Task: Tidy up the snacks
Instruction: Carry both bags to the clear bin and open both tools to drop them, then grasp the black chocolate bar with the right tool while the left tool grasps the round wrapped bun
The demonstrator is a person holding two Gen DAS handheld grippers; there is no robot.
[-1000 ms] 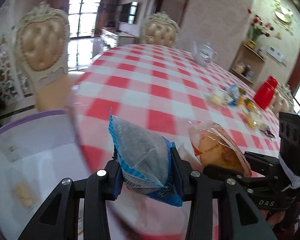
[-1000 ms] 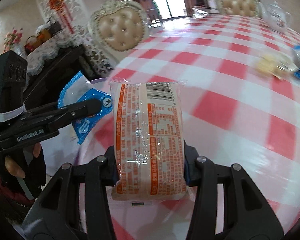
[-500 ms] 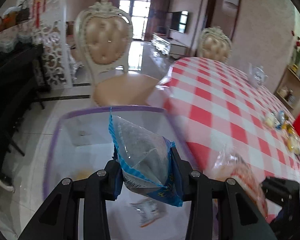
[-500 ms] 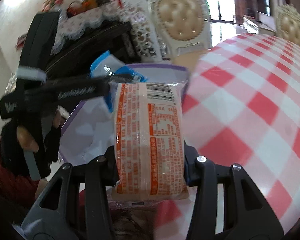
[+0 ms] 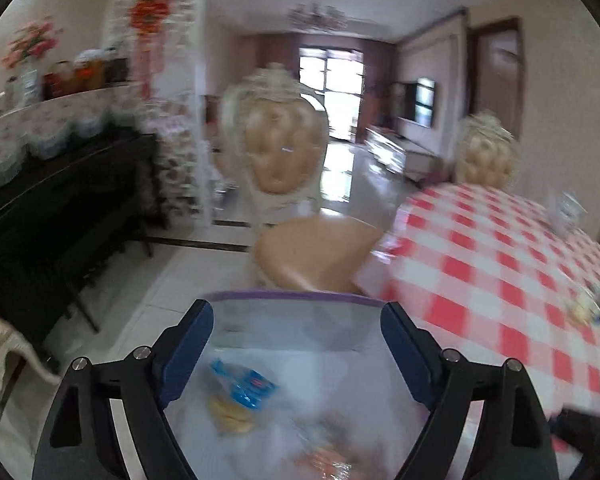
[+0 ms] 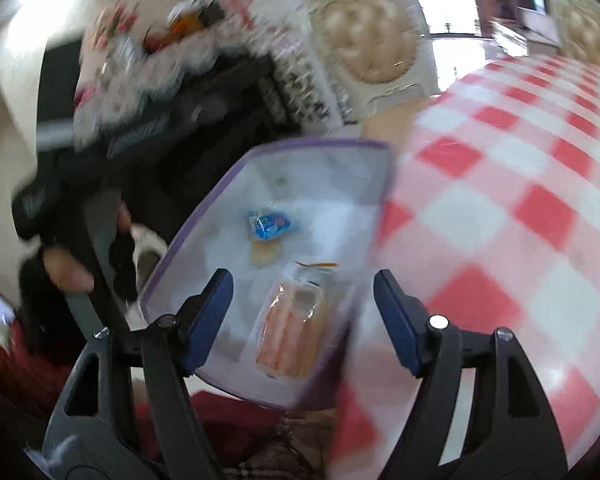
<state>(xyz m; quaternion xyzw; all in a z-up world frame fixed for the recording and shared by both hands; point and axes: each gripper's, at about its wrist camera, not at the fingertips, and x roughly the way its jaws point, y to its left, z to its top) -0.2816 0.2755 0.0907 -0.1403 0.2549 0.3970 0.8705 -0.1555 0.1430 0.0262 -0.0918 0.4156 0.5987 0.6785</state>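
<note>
Both grippers are hanging over a translucent bin with a purple rim (image 6: 256, 152) that is sitting beside the round table in the red-and-white checked cloth (image 6: 500, 200). The left gripper (image 5: 296, 344) is opening its jaws, and nothing is lying between its blue pads (image 5: 186, 352) — they are standing wide, clear of everything. Through that gap, in the left wrist view, a blue snack packet (image 5: 246, 386) is resting on the bin floor at about 7 o'clock from the gap's middle, with a pale yellow snack (image 5: 230, 416) touching its lower edge. An orange-and-white packet (image 5: 324, 460) is showing at 6 o'clock, badly blurred.

The right gripper (image 6: 302, 320) is also opening its jaws; its pads are pressing on nothing. In the right wrist view the orange-and-white packet (image 6: 292, 336) is lying inside the bin just below the gripper's midpoint, and the blue packet (image 6: 272, 226) is sitting at 11 o'clock from it, well apart. At 9 o'clock a hand (image 6: 68, 276) is gripping the left gripper's dark handle — heavily smeared. A cream tufted chair (image 5: 280, 160) is standing at 12 o'clock beyond the bin.
</note>
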